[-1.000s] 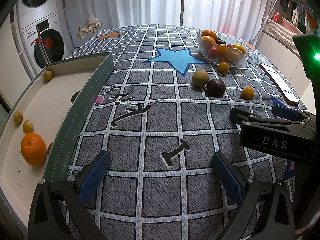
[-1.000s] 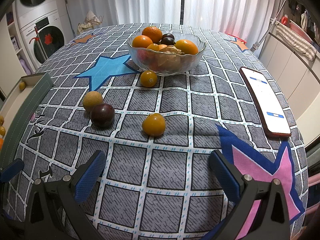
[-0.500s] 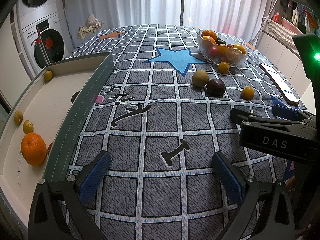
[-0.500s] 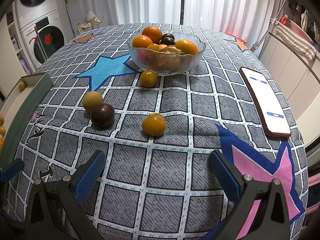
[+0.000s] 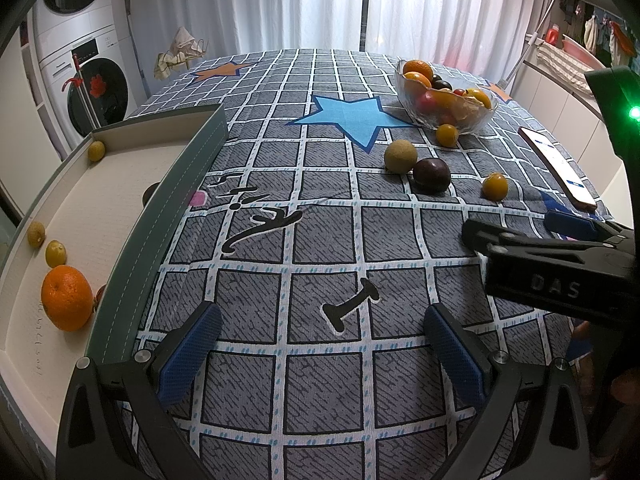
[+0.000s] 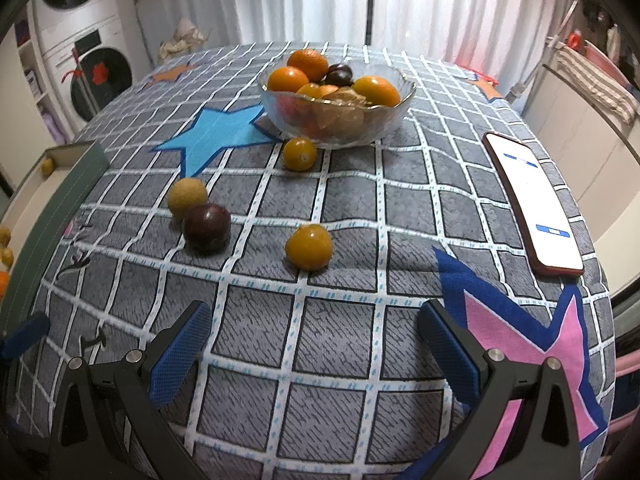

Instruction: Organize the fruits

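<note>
Bare tablecloth [image 6: 320, 360] between spread right claw [image 6: 312, 348] fingers

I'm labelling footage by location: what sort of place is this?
Probably a home laundry or utility room: stacked washing machines, hanging clothes, and a cloth-covered table holding a fruit bowl.

Each black plastic two-finger gripper, left [image 5: 318, 344] and right [image 6: 312, 344], is fitted with blue textured pads [image 5: 188, 354] and fastened by silver round screws [image 5: 142, 356]. White "DAS" lettering [image 5: 554, 286] is printed on the right gripper's black body, and a green light [image 5: 634, 112] is lit above.
</note>
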Available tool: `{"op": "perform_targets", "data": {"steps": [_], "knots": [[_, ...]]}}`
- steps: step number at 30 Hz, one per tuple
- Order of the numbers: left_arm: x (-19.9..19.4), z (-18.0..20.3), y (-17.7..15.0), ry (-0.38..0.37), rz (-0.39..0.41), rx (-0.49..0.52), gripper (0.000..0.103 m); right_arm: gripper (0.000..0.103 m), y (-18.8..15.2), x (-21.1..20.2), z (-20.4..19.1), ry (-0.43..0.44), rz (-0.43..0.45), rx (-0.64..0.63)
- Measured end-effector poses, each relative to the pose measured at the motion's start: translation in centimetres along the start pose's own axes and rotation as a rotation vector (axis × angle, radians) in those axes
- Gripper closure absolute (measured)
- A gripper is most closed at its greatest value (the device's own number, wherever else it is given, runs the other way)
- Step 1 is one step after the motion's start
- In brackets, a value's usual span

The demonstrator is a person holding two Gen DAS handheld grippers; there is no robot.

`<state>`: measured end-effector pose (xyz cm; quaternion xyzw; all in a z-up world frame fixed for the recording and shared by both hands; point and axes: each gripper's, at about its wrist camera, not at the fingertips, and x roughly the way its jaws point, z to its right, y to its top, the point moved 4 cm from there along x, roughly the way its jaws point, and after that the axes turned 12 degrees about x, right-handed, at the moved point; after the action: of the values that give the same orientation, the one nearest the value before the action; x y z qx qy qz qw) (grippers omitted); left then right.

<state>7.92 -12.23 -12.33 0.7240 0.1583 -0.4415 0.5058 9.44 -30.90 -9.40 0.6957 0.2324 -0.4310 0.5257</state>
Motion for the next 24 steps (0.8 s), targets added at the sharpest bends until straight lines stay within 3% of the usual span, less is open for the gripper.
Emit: {"op": "perform_targets", "data": {"steps": [5, 24], "knots": [[0.1, 0.0, 0.1, -0.001, 0.000, 0.000, 0.001, 0.000, -0.5, -0.6, 1.2, 0.024, -0.052, 0.010], [0.1, 0.1, 0.1, -0.001, 0.000, 0.000, 0.001, 0.000, -2.6, -1.7, 2.5, 0.000, 0.020, -0.001]]}}
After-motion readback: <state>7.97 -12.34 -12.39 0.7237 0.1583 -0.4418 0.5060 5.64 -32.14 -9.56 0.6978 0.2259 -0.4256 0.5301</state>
